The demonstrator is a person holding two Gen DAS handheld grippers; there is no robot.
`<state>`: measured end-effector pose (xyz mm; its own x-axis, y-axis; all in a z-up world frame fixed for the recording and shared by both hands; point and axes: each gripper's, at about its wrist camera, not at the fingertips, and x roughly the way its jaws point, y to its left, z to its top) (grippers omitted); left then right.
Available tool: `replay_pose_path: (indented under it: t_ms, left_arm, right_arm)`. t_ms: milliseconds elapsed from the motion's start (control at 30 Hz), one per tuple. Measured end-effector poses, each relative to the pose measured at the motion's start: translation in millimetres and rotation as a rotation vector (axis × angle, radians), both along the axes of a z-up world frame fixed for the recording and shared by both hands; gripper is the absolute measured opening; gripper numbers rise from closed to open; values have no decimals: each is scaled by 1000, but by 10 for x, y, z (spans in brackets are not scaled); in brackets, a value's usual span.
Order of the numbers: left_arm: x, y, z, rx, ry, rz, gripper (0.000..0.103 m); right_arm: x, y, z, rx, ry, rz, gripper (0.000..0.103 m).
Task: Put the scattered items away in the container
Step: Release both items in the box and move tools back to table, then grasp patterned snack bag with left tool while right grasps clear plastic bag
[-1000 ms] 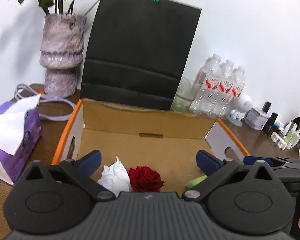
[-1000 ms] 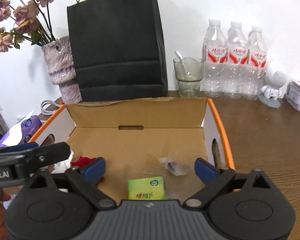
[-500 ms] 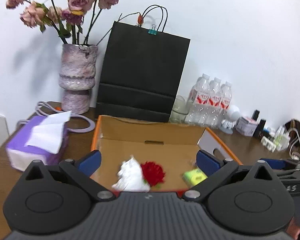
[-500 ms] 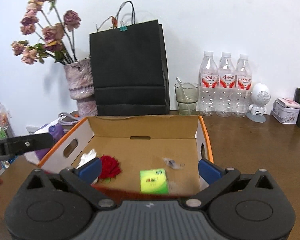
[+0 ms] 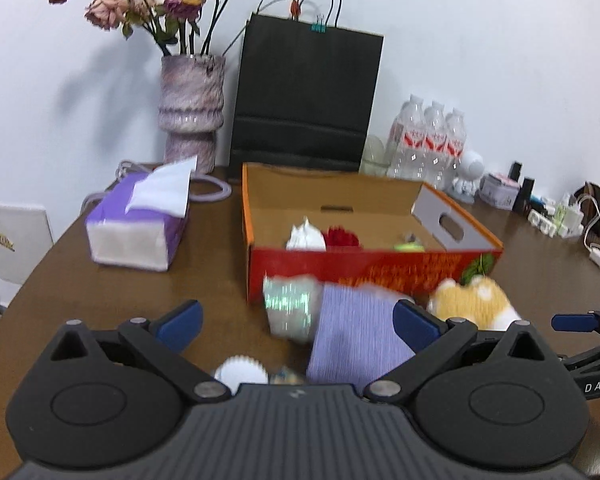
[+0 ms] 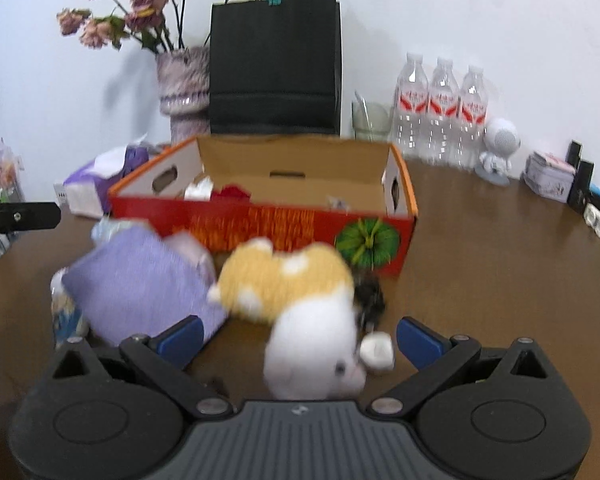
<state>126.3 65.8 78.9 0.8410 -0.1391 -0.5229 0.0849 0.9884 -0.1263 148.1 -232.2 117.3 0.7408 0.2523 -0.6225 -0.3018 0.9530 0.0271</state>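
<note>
White wall and a brown wooden table [image 5: 100, 292], that's your setup. Your cardboard box [image 5: 364, 268] with the red printed front sits mid-table, and it's already holding a crumpled white tissue [image 5: 305, 235], a red rose [image 5: 342, 237] and a small green packet [image 5: 410, 246]. Just in front of the box, on the near side, a purple pouch [image 5: 356, 340] lies next to a yellow-and-white plush toy [image 6: 300, 300], and they look like they're touching. A small white frilly thing [image 5: 240, 372] sits nearest you, too blurry to name.

Your left gripper [image 5: 296, 324] is spread wide with nothing in it, hanging over the pouch. Your right gripper [image 6: 298, 338] is spread wide too, empty, with the plush between its fingers [image 6: 418, 342] but not pinched.

Further out: a purple tissue box [image 5: 140, 228] to the left, a vase of dried roses [image 5: 191, 108] and a black paper bag [image 5: 306, 96] at the far wall, three water bottles [image 6: 440, 112] on the right.
</note>
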Motion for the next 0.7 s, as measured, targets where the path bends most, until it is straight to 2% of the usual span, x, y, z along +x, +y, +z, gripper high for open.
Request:
replay_pose_path:
  t_ms: [267,533,633,700]
  left_arm:
    - [-234,-9,-224,4,61,-20,103]
    - [-392,32,-381,8,101,-45,103]
    - [-401,39,-439,10,111,-52,103]
    - [-381,43,-477,7,120,-54,103]
  right_arm:
    - [-374,93,-222,-4,42,6,103]
    - [-671,283,-367,-21,13,0,101]
    - [-707,312,-414,-16,22,-6,92]
    - [-729,309,-450,-9,23,-13,80]
